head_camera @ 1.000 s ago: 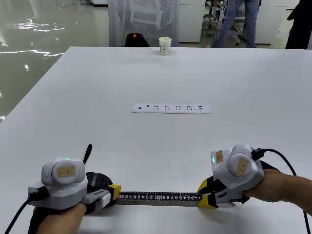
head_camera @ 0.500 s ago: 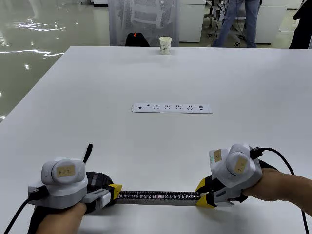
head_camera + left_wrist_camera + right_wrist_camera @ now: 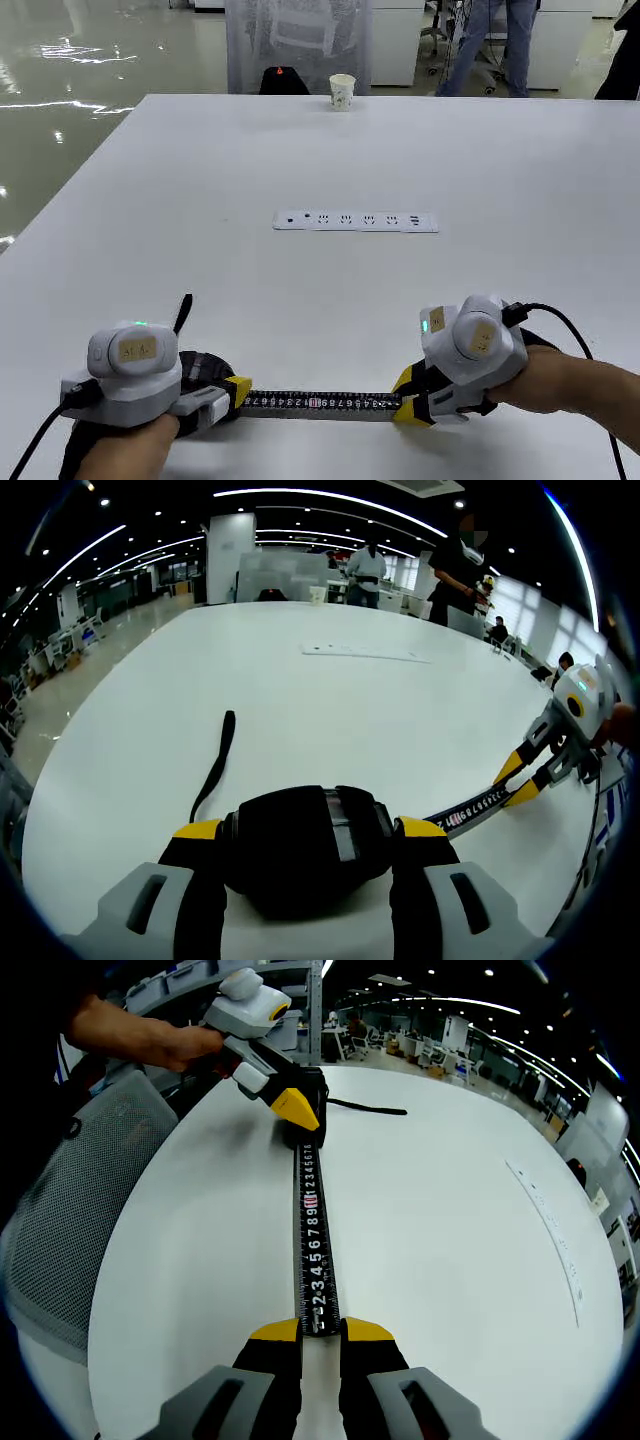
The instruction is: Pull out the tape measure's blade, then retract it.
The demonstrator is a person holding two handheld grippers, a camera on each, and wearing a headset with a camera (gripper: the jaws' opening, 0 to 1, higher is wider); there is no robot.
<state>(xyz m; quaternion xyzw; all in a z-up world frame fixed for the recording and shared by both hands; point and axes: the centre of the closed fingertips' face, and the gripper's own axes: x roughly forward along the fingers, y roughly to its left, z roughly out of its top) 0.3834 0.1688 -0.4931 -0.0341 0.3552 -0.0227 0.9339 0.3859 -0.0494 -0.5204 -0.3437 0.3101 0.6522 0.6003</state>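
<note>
**Near edge of the table (image 3: 470,150).** The left gripper (image 3: 218,396) is clenched on the tape measure (image 3: 305,845), toward the near left corner. The right gripper (image 3: 320,1332) pinches the free end of the blade (image 3: 313,1230), which lies flat along the near edge between the 2 grippers.

**Handling.** The black case (image 3: 203,366) likely handles as a compact, rigid, fairly heavy body, best clamped across its flat sides. The blade probably behaves as thin spring steel: light, stiff in line, quick to buckle sideways, sharp-edged and sprung toward the case. Its tip is the sensible hold.

**Surface and room.** A black wrist strap (image 3: 182,312) trails from the case. A white power strip (image 3: 355,220) lies mid-table, and 1 paper cup (image 3: 342,92) stands at the far edge. The table is white, smooth and matt. Beyond are a mesh chair (image 3: 298,35), a glossy floor (image 3: 60,60) and standing people (image 3: 492,40).
</note>
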